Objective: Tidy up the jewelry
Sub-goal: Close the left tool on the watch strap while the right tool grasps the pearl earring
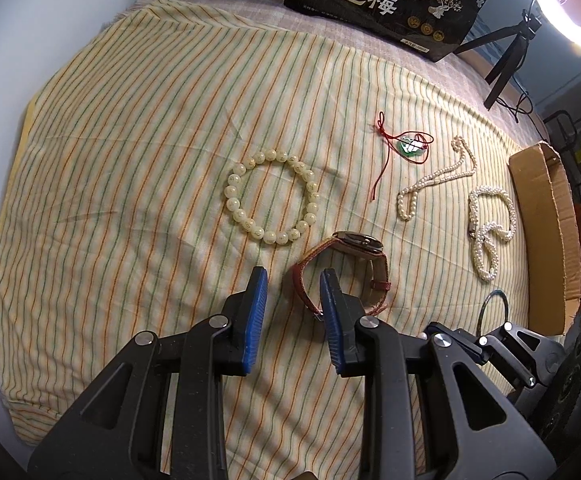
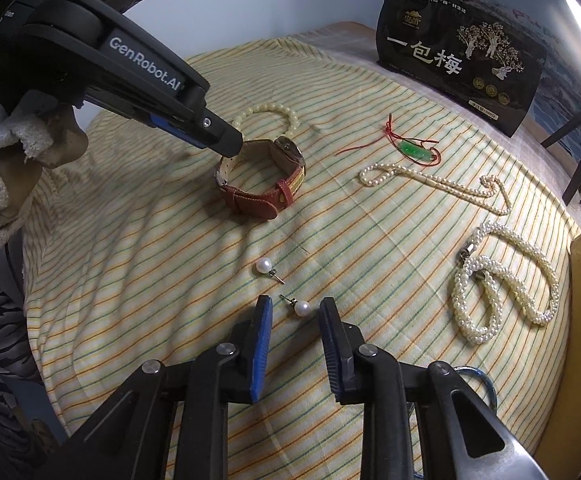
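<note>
My left gripper (image 1: 293, 280) is open, and its right finger stands inside the loop of a red-strapped watch (image 1: 354, 256) on the striped cloth. The watch (image 2: 264, 178) and the left gripper (image 2: 230, 140) also show in the right wrist view. My right gripper (image 2: 295, 310) is open, with a pearl earring (image 2: 301, 308) between its fingers on the cloth. A second pearl earring (image 2: 264, 267) lies just beyond. A cream bead bracelet (image 1: 272, 198), a green pendant on red cord (image 1: 410, 146), a thin pearl necklace (image 1: 434, 178) and a thick pearl rope (image 1: 490, 228) lie around.
A black printed bag (image 1: 382, 0) stands at the far edge. A cardboard box (image 1: 550, 232) lies along the right side. A blue ring (image 2: 484, 384) lies near the right gripper. A tripod (image 1: 508, 56) and a ring light (image 1: 570, 0) stand at the back right.
</note>
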{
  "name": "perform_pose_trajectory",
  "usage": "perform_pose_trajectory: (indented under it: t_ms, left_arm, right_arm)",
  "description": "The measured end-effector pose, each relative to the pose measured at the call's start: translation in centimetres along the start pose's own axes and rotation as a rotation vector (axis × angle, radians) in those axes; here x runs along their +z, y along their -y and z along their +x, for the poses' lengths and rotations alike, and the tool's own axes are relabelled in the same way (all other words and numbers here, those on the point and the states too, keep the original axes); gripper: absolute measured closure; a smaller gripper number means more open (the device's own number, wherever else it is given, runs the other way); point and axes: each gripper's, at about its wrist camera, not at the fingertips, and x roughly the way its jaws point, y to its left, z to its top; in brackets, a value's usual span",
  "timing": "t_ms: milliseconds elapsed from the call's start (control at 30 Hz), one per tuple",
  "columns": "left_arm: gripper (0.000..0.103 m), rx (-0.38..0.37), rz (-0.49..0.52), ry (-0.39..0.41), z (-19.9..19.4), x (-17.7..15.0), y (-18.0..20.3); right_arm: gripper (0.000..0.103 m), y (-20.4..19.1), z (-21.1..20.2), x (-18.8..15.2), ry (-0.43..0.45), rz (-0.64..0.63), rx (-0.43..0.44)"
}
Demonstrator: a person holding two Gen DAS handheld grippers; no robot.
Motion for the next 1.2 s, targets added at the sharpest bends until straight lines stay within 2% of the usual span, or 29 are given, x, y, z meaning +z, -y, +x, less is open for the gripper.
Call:
perform_pose_trajectory:
  t_ms: [33,233,600,633,767,1000,1200]
  left_arm:
    - [0.083,-0.001,-0.003,-0.005,0.1,0.0,-0.1]
    - [0.089,0.002,0.005,-0.021,0.7,-0.1,0.0]
    - [0.093,0.016,0.023,-0.026,1.3,0.1,0.6]
    - [0.094,0.018,0.025,-0.026,1.3,0.1,0.6]
    - [0.096,0.028,0.031,-0.024,1.4,0.1,0.8]
    - [0.099,0.041,0.052,-0.011,1.3,0.1,1.1]
    - [0.103,0.026,0.025,0.017,0.0,0.0,0.3]
  right_arm:
    - [0.08,0.0,0.0,0.0,-0.002,-0.001,0.002]
    - [0.083,-0.2,0.1,-0.2,0.007,-0.024,-0.004]
    - [0.08,-0.6,0.4,-0.3,0.019,-0.056,-0.032]
    - [0.081,-0.6,0.4,-0.2,0.017,-0.057,-0.033]
    - [0.097,-0.9,0.4,-0.5,0.021,-0.062,-0.027]
    - [0.097,-0.9,-0.1,-1.2,0.024,-0.048,-0.01]
    - [0.097,-0.4,-1.1,-1.6,0.037,-0.018,-0.014]
